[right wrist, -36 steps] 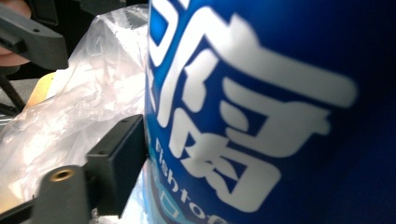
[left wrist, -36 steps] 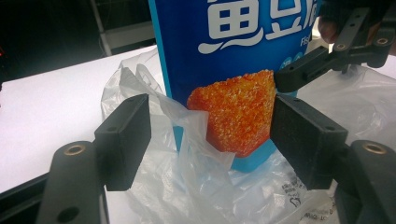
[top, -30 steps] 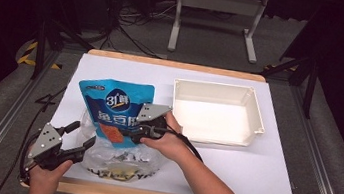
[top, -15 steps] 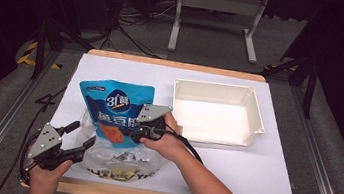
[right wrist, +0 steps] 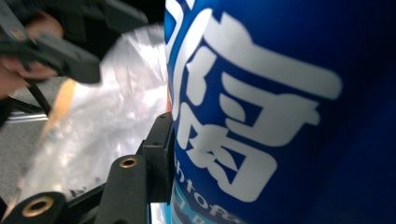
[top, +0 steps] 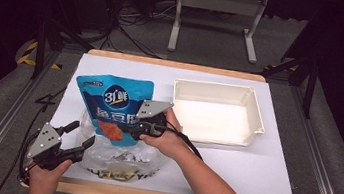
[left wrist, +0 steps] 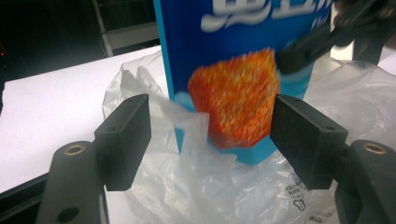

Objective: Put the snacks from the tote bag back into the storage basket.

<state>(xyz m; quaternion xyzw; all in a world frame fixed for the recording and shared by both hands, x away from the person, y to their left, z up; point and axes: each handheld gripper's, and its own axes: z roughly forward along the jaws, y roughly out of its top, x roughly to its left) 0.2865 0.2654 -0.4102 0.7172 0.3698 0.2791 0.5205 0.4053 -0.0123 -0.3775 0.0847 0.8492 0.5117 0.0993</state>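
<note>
A glossy blue foil pouch with white lettering and an orange food picture [top: 114, 107] is seen lying on the white-covered worktop [top: 250, 178], its lower end inside the mouth of a crumpled clear plastic bag [top: 116, 158] near the front edge. The pouch is gripped at its right edge by the right gripper [top: 136, 133], whose fingers are closed narrowly on the foil; in the right gripper view one black finger [right wrist: 161, 154] is pressed against the blue face. The left gripper [top: 81, 138] is held beside the bag's left side with its fingers spread wide and nothing between them yet; the bag's loose film is framed between them in the left gripper view.

The step in hand is judged to be the parting of pouch and bag. For the next move, the film would need to be pinched by the left gripper so that the pouch can be slid along the worktop. A shallow cream plastic tray [top: 258, 119] stands empty to the right.

On the pouch, "31" with Chinese characters can be read in white; the smaller print is too blurred.
</note>
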